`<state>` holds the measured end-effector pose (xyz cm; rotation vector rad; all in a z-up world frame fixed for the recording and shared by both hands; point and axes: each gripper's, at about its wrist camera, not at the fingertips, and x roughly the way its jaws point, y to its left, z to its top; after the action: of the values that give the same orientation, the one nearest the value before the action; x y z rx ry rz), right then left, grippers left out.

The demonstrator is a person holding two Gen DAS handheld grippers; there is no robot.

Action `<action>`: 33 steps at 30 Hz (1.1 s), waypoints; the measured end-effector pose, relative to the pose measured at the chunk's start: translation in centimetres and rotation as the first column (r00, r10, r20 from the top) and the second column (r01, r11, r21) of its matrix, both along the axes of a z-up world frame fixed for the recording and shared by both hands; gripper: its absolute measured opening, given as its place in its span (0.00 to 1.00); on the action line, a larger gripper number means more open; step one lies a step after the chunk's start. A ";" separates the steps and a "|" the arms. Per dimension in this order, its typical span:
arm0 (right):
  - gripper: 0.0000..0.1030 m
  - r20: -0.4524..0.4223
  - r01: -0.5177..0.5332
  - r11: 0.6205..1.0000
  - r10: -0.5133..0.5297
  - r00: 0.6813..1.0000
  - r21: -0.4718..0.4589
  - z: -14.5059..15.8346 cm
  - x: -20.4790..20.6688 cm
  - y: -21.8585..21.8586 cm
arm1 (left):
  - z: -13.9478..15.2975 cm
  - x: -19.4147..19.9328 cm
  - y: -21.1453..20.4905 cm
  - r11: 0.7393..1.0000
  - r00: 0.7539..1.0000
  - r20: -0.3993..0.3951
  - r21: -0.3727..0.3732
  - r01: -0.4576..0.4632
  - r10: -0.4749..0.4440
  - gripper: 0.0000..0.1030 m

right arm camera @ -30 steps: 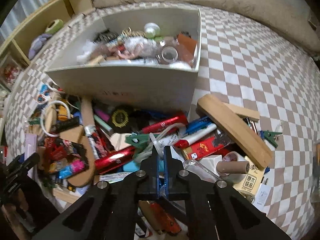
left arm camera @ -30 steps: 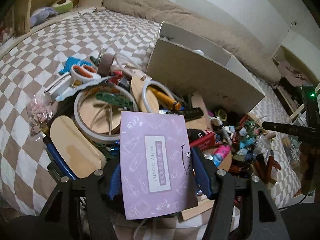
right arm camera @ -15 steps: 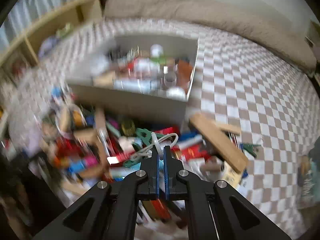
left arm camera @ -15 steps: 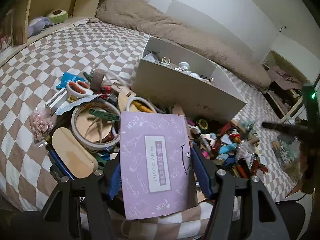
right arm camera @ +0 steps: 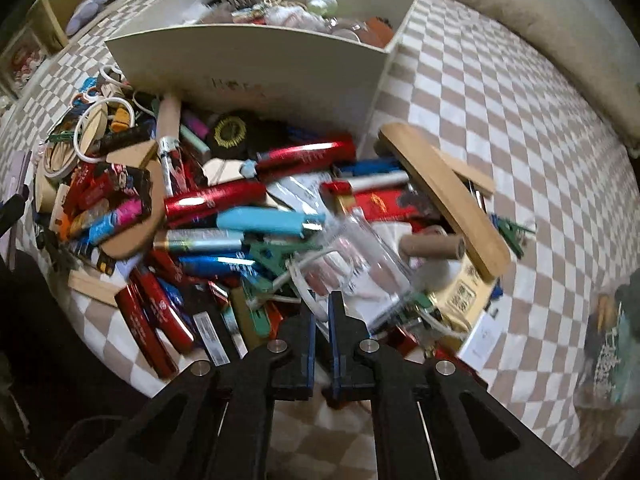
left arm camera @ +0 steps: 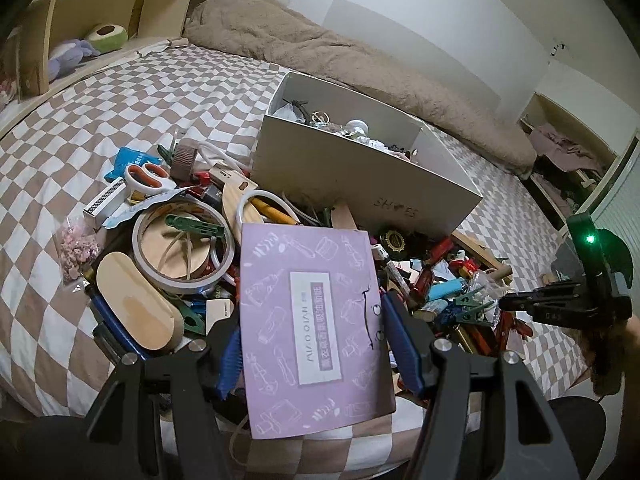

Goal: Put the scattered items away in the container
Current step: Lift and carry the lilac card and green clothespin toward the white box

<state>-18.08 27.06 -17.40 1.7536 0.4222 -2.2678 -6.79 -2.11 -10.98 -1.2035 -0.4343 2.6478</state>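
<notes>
A purple printed packet (left arm camera: 312, 320) stands upright between the blue pads (left arm camera: 402, 344) of my left gripper (left arm camera: 312, 312), which is shut on it above the near end of the pile. The container is a pale cardboard box (left arm camera: 360, 176), (right arm camera: 256, 64), partly filled with small things. In front of it lies a heap of scattered items (right arm camera: 248, 208): red tubes, a light blue pen, clips, tape rings. My right gripper (right arm camera: 322, 300) points down at the heap's near side, shut on a thin white cord (right arm camera: 298, 280). From the left wrist view the right gripper (left arm camera: 506, 303) reaches in from the right.
The heap and box rest on a brown-and-white checked bedspread (right arm camera: 500, 112). A wooden brush (right arm camera: 444, 200), a cardboard tube (right arm camera: 432, 246) and a clear jar (right arm camera: 360, 256) lie near my right gripper. A tape roll (left arm camera: 180, 248) and scissors (left arm camera: 146, 178) lie left. A brown blanket (left arm camera: 320, 52) sits behind.
My left gripper lifted a little with the purple packet, so the box's inside came into view. My right gripper rose, then dropped close to the heap, still with the white cord.
</notes>
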 end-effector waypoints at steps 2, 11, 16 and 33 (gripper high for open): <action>0.30 -0.019 0.005 1.000 -0.005 1.000 0.022 0.7 0.0 0.4 | -0.1 -0.1 0.1 1.000 1.000 0.001 0.003 0.002 -0.002 0.61; 0.53 0.018 -0.032 0.987 0.035 0.999 -0.158 2.8 -0.3 -0.8 | -0.4 -0.6 0.1 1.000 1.000 0.011 0.016 0.013 -0.014 0.61; 0.50 0.071 -0.163 0.986 0.165 0.984 -0.029 0.6 0.6 -4.4 | -0.7 -0.8 -0.2 1.000 1.000 0.019 0.018 0.017 -0.017 0.61; 0.32 0.152 -0.567 0.748 0.551 0.820 0.344 -4.1 3.1 -8.6 | -1.6 -1.1 -1.2 0.999 0.999 0.043 0.033 0.015 -0.017 0.61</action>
<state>-14.95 18.46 -21.52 1.5297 1.2639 -1.7835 -7.94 -3.31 -12.58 -1.2507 -0.4712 2.5954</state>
